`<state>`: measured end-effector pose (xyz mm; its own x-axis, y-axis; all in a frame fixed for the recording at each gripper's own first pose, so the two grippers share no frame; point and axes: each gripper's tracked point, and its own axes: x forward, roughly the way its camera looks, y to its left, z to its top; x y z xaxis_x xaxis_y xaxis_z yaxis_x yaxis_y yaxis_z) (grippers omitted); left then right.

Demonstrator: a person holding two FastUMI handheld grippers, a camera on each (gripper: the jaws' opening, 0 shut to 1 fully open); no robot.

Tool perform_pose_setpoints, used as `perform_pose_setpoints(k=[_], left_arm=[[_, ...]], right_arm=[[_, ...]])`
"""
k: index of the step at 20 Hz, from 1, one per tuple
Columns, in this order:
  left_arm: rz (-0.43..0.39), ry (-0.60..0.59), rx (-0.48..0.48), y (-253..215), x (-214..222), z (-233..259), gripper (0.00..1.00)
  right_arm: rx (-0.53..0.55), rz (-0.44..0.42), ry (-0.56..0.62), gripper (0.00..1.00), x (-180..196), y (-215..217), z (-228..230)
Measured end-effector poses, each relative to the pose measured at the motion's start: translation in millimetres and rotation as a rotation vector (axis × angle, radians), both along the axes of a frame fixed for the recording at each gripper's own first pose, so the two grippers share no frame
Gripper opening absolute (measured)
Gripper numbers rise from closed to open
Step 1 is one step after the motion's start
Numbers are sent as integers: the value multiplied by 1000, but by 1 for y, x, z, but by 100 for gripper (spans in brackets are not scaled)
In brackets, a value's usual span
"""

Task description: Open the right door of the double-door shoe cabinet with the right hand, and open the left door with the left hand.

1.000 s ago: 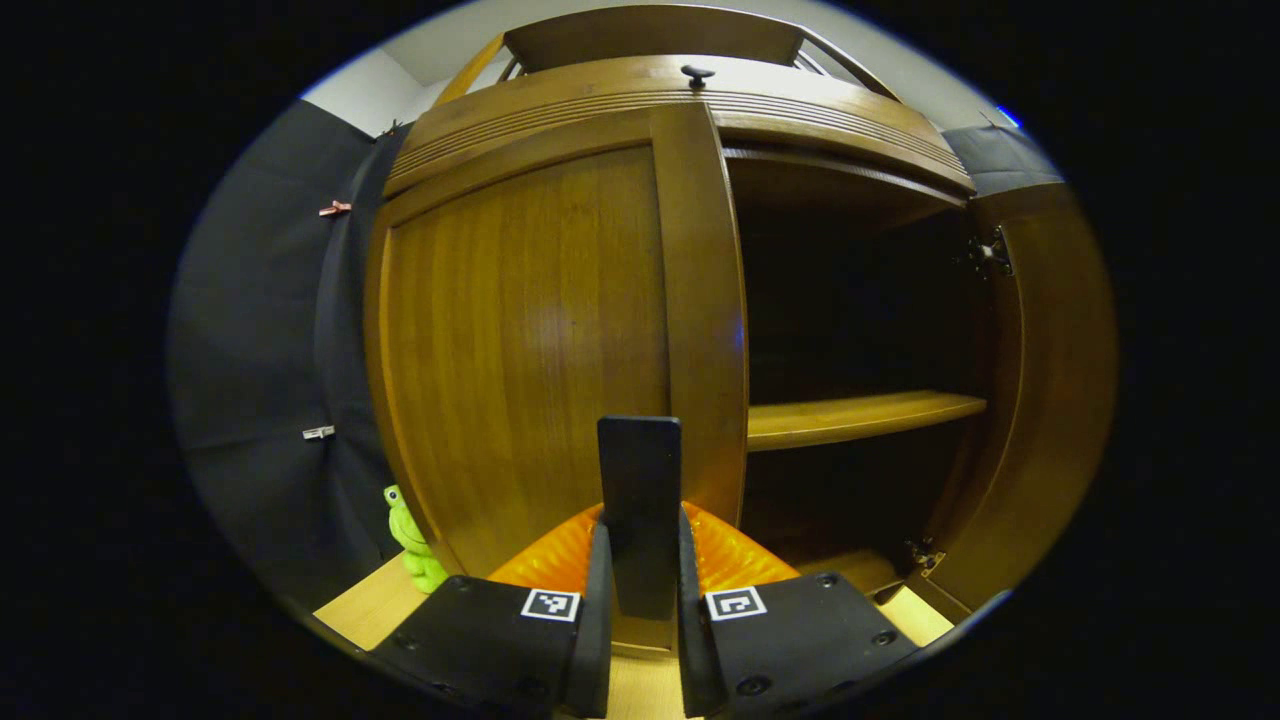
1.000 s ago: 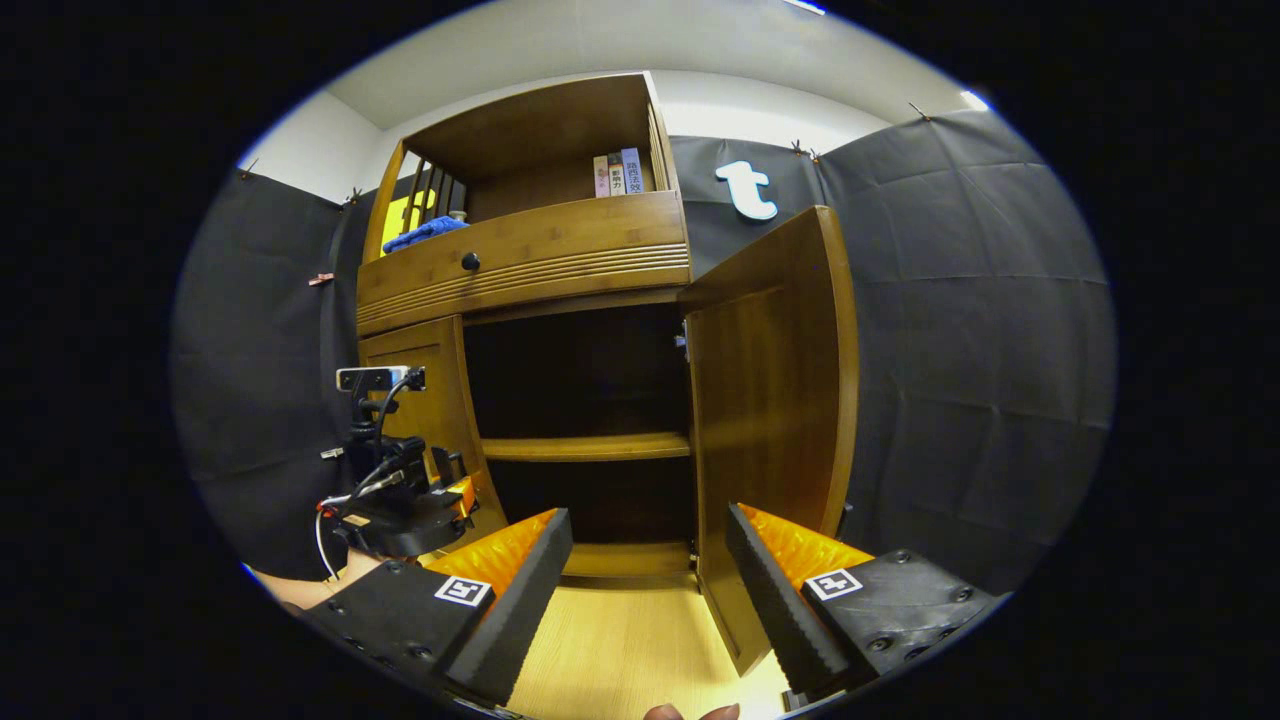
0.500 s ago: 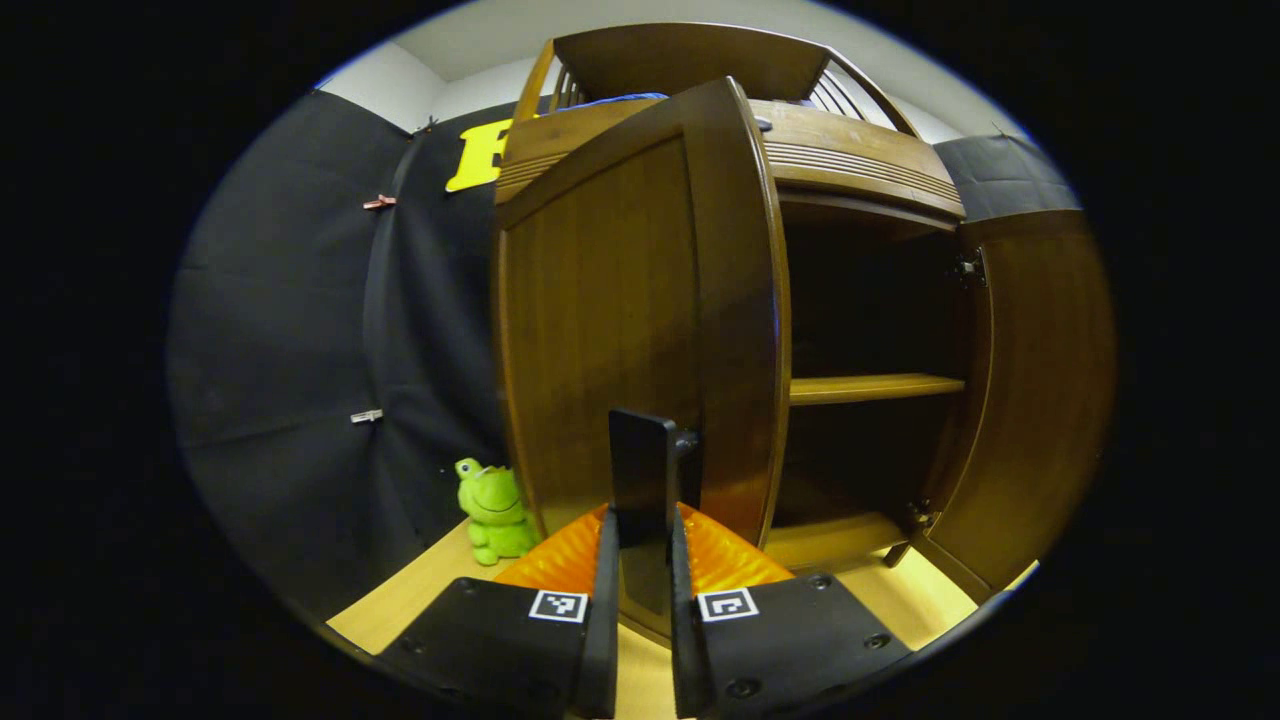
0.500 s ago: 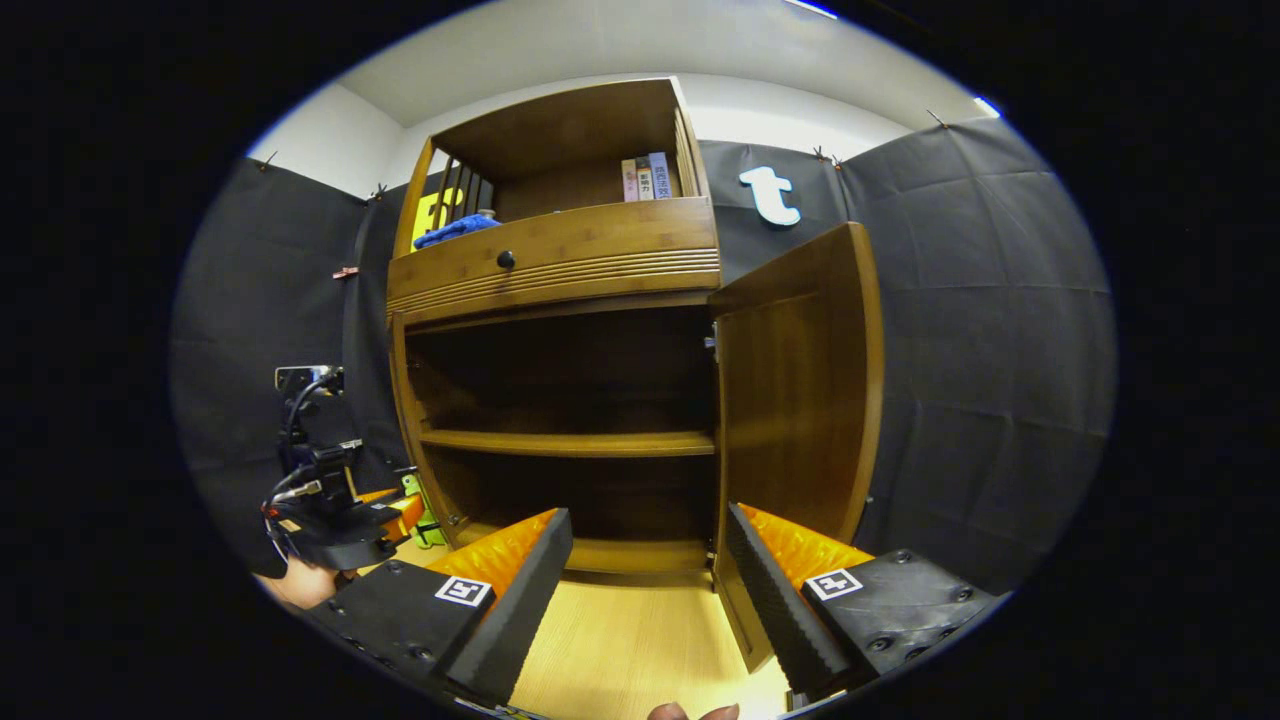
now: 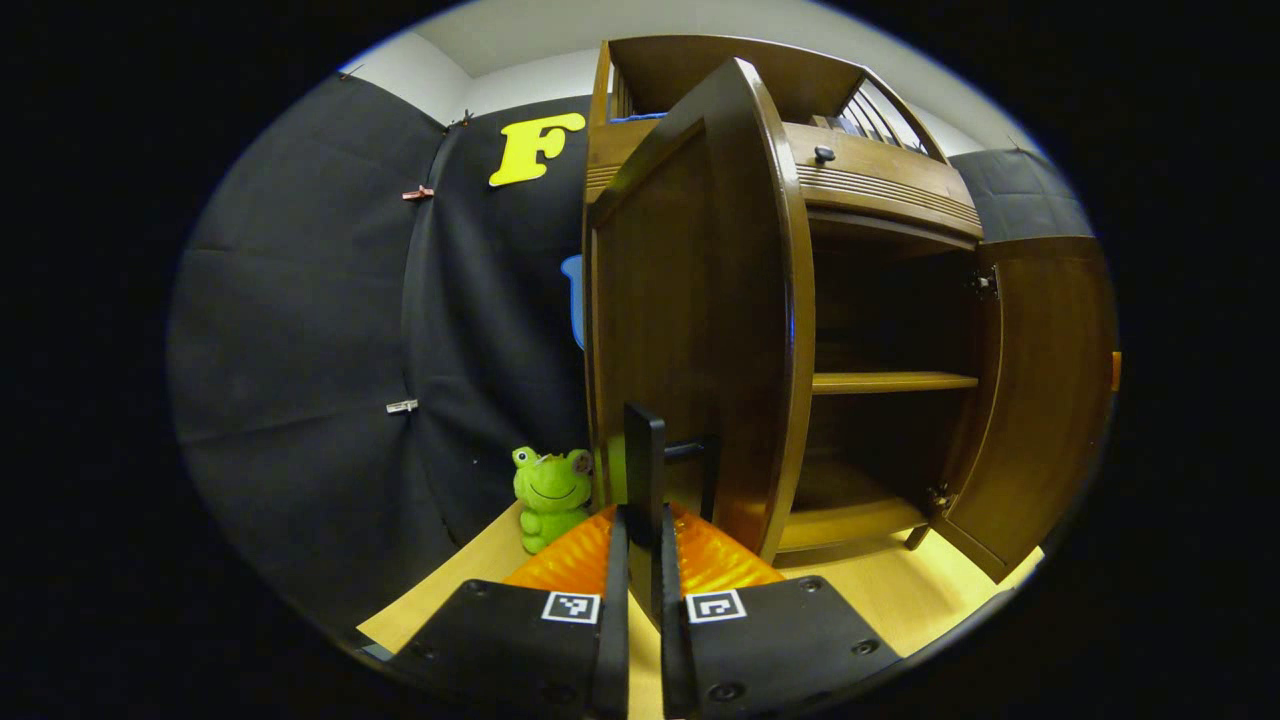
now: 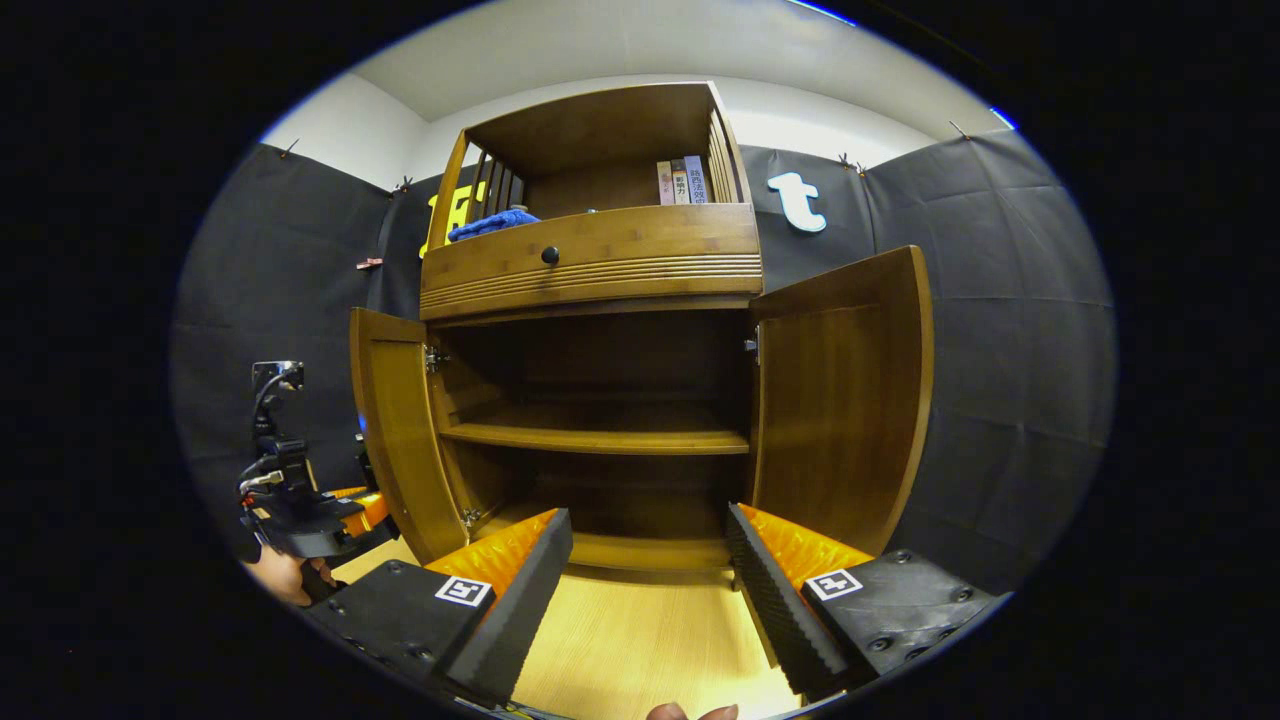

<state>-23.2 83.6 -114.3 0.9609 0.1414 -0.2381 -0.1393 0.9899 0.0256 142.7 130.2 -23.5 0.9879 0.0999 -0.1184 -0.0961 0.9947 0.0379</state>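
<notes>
The wooden shoe cabinet [image 6: 600,270] stands with both doors swung out. In the left gripper view the left door [image 5: 690,320] is nearly edge-on, and my left gripper [image 5: 640,515] is shut on its black bar handle [image 5: 645,460]. The right door [image 5: 1050,400] stands open at the far right. In the right gripper view the left door [image 6: 395,430] and right door [image 6: 845,400] flank the dark interior and its shelf [image 6: 600,438]. My right gripper [image 6: 648,530] hangs open in front of the cabinet, holding nothing. The left gripper [image 6: 300,510] and a hand [image 6: 285,575] sit beside the left door.
A green frog toy [image 5: 550,490] stands on the wooden floor [image 6: 630,650] left of the cabinet, close behind the left door. Above the doors is a drawer with a black knob [image 6: 549,255]; a blue cloth [image 6: 490,222] and books [image 6: 680,182] lie on top.
The left door has swung from shut to wide open, pulled by my left gripper on its handle. My right gripper has drifted back slightly, still open; the right door stayed open.
</notes>
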Motion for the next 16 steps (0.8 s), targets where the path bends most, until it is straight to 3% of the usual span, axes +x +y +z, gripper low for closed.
perform_pose_setpoints(k=[6,10,13,14,15,16], left_arm=[[-11,11,-17,35,-22,-11,14],[39,-2,-41,78,-27,-8,11],[-11,-7,-83,85,-27,-7,7],[-24,-11,-79,86,-26,-8,7],[-45,-10,-89,85,-26,-8,10],[-56,-13,-97,90,-24,-9,13]], right_arm=[[-7,-28,-4,98,-2,15,1],[-16,-35,-6,98,-3,35,-1],[-30,-28,-6,92,-3,52,-3],[-33,-26,-8,100,-3,56,-4],[-33,-25,-9,92,-3,60,-4],[-35,-28,-10,93,-2,63,-5]])
